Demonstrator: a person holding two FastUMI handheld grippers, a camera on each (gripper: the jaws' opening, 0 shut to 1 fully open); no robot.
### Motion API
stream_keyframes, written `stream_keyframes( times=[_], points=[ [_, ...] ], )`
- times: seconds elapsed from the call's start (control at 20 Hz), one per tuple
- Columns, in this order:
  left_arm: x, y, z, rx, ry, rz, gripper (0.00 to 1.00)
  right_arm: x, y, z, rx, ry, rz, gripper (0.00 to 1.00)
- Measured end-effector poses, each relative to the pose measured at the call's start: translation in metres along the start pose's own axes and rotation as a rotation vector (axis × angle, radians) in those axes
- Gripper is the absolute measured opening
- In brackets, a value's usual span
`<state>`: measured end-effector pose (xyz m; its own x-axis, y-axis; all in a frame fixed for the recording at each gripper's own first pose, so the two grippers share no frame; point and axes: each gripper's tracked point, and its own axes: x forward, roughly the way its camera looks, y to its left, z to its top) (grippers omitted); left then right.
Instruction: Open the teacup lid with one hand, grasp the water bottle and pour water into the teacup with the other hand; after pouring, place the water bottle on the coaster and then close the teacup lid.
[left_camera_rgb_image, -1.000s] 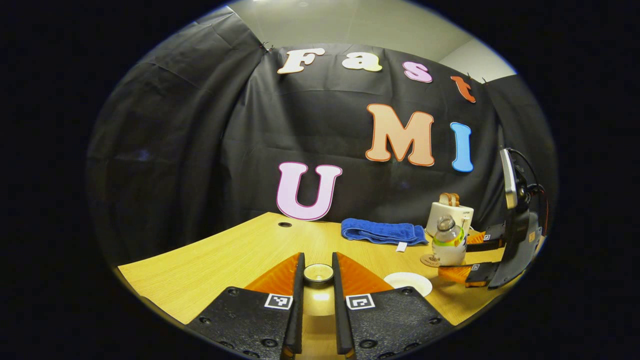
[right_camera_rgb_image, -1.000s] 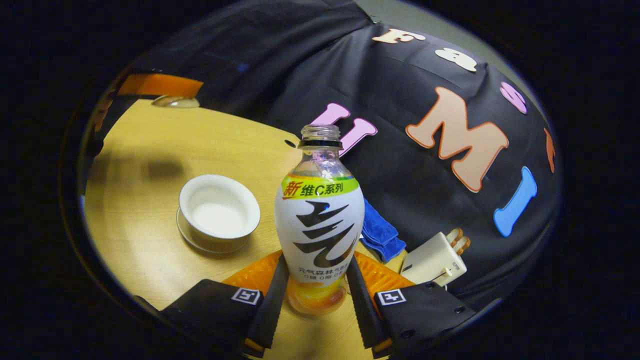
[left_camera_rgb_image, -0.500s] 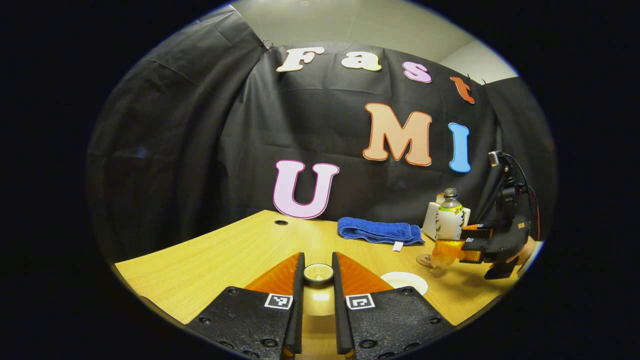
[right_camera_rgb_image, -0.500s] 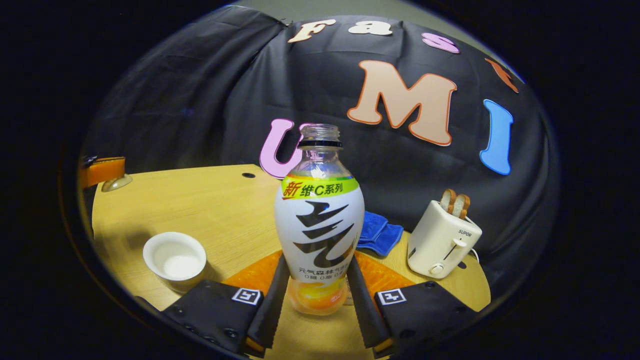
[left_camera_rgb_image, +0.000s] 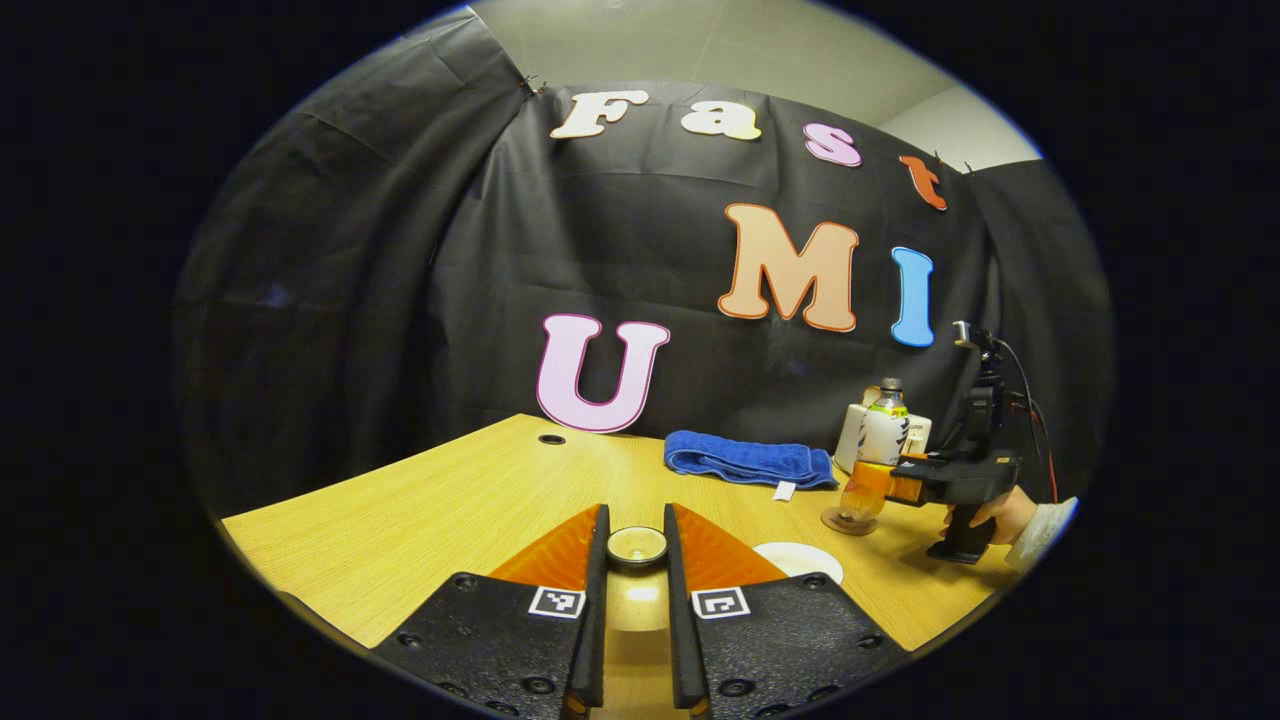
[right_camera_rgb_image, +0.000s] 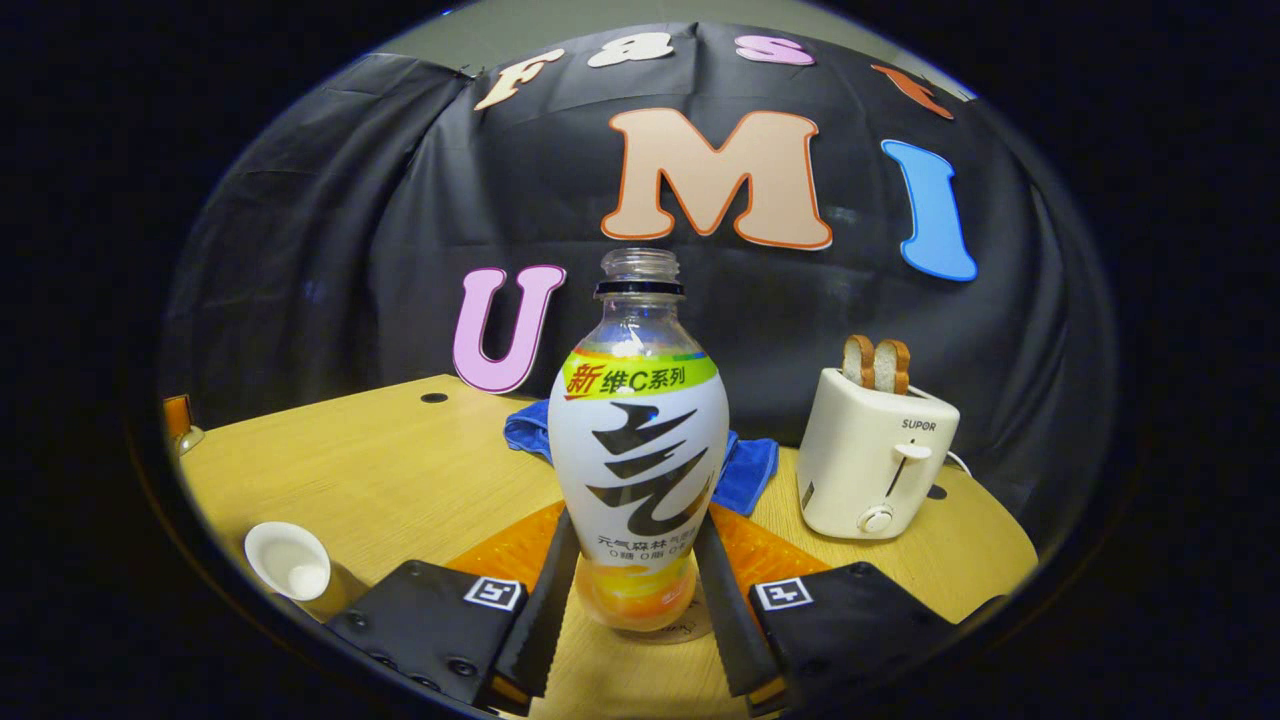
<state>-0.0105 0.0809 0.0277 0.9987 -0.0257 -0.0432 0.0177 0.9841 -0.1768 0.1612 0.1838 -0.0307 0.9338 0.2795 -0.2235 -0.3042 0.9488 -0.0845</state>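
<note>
At dead centre of the right gripper view I see the water bottle (right_camera_rgb_image: 638, 440), upright, cap off, neck open. My right gripper (right_camera_rgb_image: 634, 580) is clamped on its lower body, one finger pressing each side. Under the bottle base a bit of the coaster (right_camera_rgb_image: 690, 630) peeks out at about 5 o'clock; I cannot tell if the base is touching it. The teacup (right_camera_rgb_image: 288, 561) sits at 8 o'clock from the bottle, lid off, white inside, well apart from it. Behind the bottle a blue towel (right_camera_rgb_image: 750, 470) lies folded on the wooden table (right_camera_rgb_image: 380, 470). A white toaster (right_camera_rgb_image: 872, 462) with two bread slices stands at 3 o'clock.

In the left gripper view my left gripper (left_camera_rgb_image: 636, 555) holds the teacup lid (left_camera_rgb_image: 636, 545) by its knob, both fingers closed in on it, lid raised above the table. The teacup (left_camera_rgb_image: 797, 560) rim shows at 3 o'clock from the lid, just beside the finger. Farther out at 2 o'clock the bottle (left_camera_rgb_image: 880, 440) stands over the coaster (left_camera_rgb_image: 845, 521), held by the right gripper (left_camera_rgb_image: 900, 488), with a hand (left_camera_rgb_image: 1000, 515) and a sleeve on its handle. The towel (left_camera_rgb_image: 745, 460) lies at 1 o'clock, and the toaster (left_camera_rgb_image: 915, 432) is behind the bottle.
</note>
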Motion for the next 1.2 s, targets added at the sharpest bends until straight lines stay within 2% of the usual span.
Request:
stream_keyframes(
  times=[0.2, 0.45, 0.6, 0.75, 0.85, 0.95, 1.1, 1.2],
  points=[
    [0.0, -0.002, -0.001, -0.004, 0.002, -0.004, 0.24, 0.01, -0.008, -0.011, 0.054, 0.02, -0.017, 0.69],
    [0.001, -0.007, -0.005, -0.015, 0.009, -0.016, 0.24, 0.013, -0.02, -0.018, 0.048, 0.019, -0.061, 0.7],
    [0.0, -0.014, -0.006, -0.021, 0.015, -0.032, 0.24, 0.012, -0.021, -0.02, 0.071, 0.01, -0.054, 0.7],
    [0.0, -0.02, -0.008, -0.017, 0.02, -0.045, 0.24, 0.011, -0.023, -0.024, 0.093, 0.026, -0.048, 0.75],
    [0.0, -0.026, -0.008, -0.014, 0.02, -0.059, 0.24, 0.009, -0.02, -0.024, 0.104, 0.024, -0.032, 0.74],
    [0.0, -0.032, -0.008, -0.006, 0.02, -0.072, 0.24, 0.005, -0.02, -0.021, 0.108, 0.011, -0.021, 0.87],
    [0.001, -0.038, -0.005, 0.002, 0.014, -0.086, 0.24, -0.007, -0.02, -0.012, 0.096, -0.019, -0.02, 0.99],
    [0.003, -0.046, -0.004, -0.002, 0.013, -0.104, 0.24, -0.019, -0.022, -0.007, 0.092, -0.037, -0.016, 0.98]
  ],
)
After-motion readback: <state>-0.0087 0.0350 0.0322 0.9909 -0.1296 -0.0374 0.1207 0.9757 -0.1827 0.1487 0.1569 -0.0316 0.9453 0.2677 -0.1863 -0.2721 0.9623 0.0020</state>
